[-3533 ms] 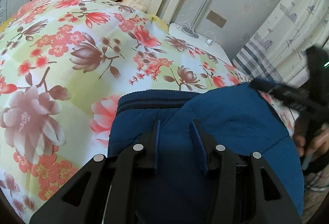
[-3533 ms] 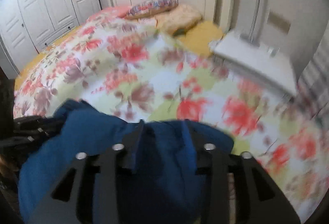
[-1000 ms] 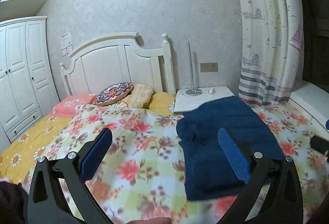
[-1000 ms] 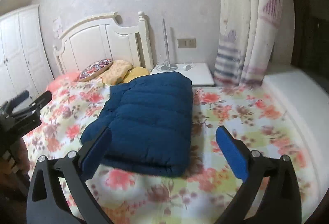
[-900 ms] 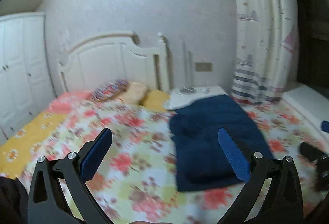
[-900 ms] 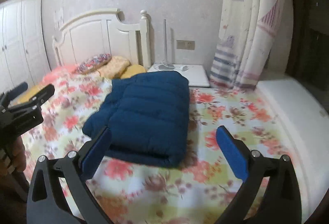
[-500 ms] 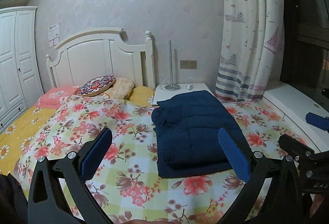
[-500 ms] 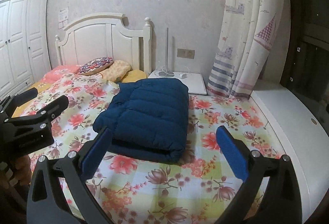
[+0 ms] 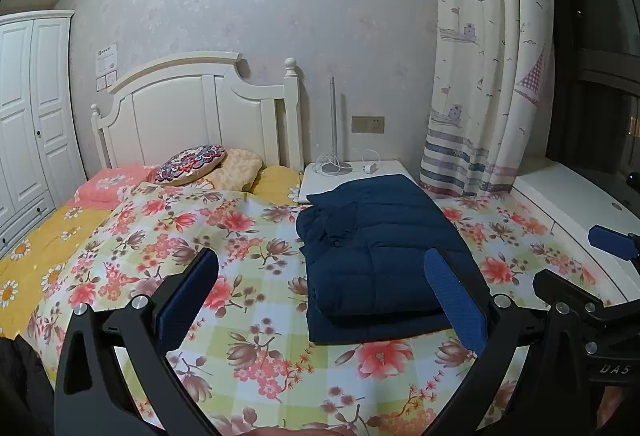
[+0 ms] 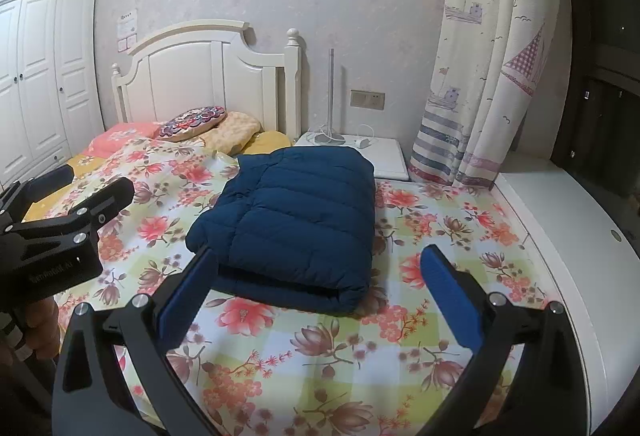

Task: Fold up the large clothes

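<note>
Blue-padded grippers spread, held level

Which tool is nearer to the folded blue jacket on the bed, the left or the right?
Right, narrowly. The right tool is open, just short of the jacket and facing its near edge. The left tool is open too, pulled back, with the jacket ahead to its right.

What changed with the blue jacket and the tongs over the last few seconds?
Both tongs let go of the blue jacket and pulled back and up from it. The left tongs and right tongs, earlier closed in its fabric, now hang wide open. The jacket now lies as a neat folded bundle on the floral bedspread. Pillows, nightstand and curtain look unchanged.
</note>
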Available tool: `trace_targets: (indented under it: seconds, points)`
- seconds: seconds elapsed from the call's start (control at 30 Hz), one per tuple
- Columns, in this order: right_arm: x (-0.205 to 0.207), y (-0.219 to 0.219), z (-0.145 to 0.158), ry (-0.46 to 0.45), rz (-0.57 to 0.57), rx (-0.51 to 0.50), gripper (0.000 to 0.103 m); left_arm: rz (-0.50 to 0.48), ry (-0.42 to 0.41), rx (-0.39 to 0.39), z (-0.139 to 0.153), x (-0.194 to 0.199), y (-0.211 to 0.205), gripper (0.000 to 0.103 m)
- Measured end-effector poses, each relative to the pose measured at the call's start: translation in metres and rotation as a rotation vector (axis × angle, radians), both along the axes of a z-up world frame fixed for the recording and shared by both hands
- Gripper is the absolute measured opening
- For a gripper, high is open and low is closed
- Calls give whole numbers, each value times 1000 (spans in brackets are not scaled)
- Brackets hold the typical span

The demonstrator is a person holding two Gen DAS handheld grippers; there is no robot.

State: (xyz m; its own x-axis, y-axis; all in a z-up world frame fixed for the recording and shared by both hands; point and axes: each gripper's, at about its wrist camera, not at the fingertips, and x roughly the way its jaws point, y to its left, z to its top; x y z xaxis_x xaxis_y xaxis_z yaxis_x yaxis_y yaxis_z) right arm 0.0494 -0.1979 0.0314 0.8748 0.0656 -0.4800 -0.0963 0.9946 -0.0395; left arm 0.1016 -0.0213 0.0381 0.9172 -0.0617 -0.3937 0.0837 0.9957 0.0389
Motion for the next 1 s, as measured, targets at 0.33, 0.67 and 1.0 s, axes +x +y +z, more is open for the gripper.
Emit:
trace_targets:
  seconds: [0.33, 0.67, 1.0]
  points:
    - [0, 1, 0, -1, 2, -1, 100, 1, 0, 0, 0, 0, -1, 99]
    - [0, 3, -1, 0, 6, -2, 100, 1, 2, -1, -1, 0, 0, 99]
    - [-1, 4, -3, 0, 9, -2, 100, 0, 1, 1, -3, -2, 0, 99]
